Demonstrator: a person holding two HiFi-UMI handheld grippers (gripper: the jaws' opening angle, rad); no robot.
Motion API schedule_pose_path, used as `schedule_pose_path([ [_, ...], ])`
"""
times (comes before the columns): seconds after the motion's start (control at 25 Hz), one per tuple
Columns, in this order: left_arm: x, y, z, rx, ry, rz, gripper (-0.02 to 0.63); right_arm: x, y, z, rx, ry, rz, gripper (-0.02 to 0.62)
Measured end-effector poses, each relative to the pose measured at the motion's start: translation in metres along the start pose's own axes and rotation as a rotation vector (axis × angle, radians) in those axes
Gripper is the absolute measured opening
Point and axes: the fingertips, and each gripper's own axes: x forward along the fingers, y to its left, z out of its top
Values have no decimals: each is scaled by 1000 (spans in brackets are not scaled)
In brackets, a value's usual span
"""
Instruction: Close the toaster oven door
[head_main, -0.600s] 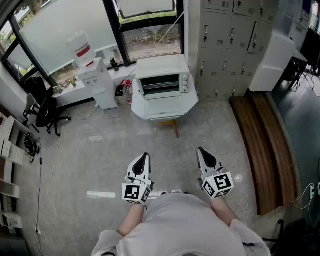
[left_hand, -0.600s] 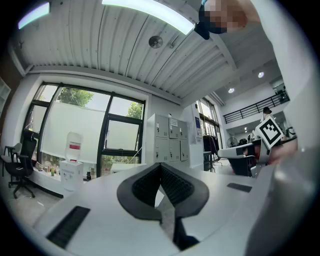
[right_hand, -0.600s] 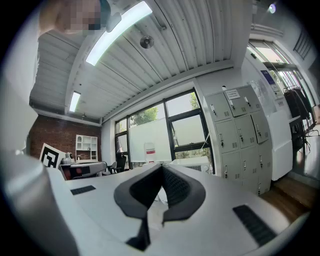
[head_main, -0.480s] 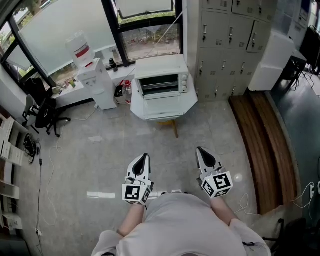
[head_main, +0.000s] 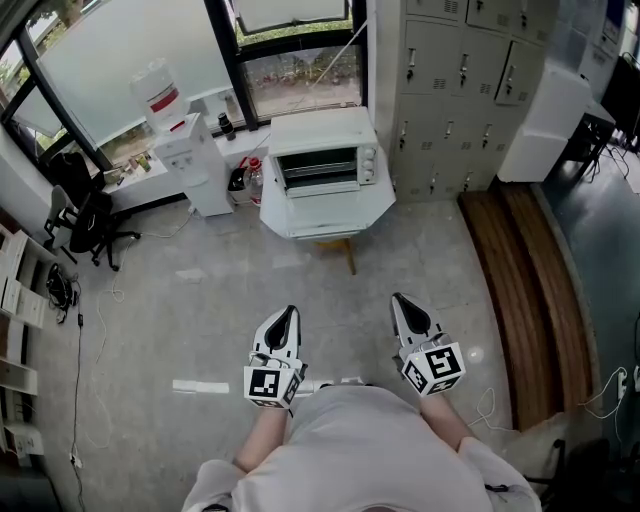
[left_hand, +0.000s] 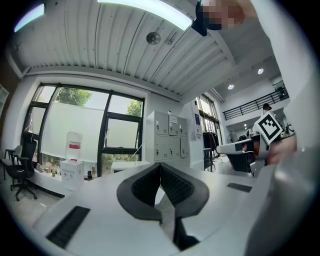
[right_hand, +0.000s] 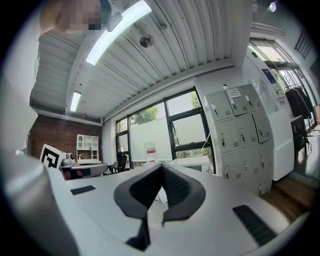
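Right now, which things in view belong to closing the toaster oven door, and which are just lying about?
Job: toaster oven, left gripper, right gripper.
Lying about: water dispenser, chair, lockers.

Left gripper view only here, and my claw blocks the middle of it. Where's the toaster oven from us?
Observer: The head view has the toaster oven on a white table under the window. It's straight ahead across the floor, far from the left claw and the right claw.
Operator: Right claw holding anything?
Observer: No. The right gripper view shows its jaws together with nothing between them.
Operator: Which side are the oven's knobs?
Observer: In the head view, the knobs are on the right of its front.
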Motion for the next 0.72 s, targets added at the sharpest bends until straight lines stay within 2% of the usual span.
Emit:
schedule_pose_path([
  [0.44, 20, -2, -5, -8, 13, 38, 20, 7, -20, -2, -5, 8, 13, 8],
  [0.72, 45, 10, -15, -23, 30, 49, 20, 32, -37, -4, -4, 18, 22, 8],
])
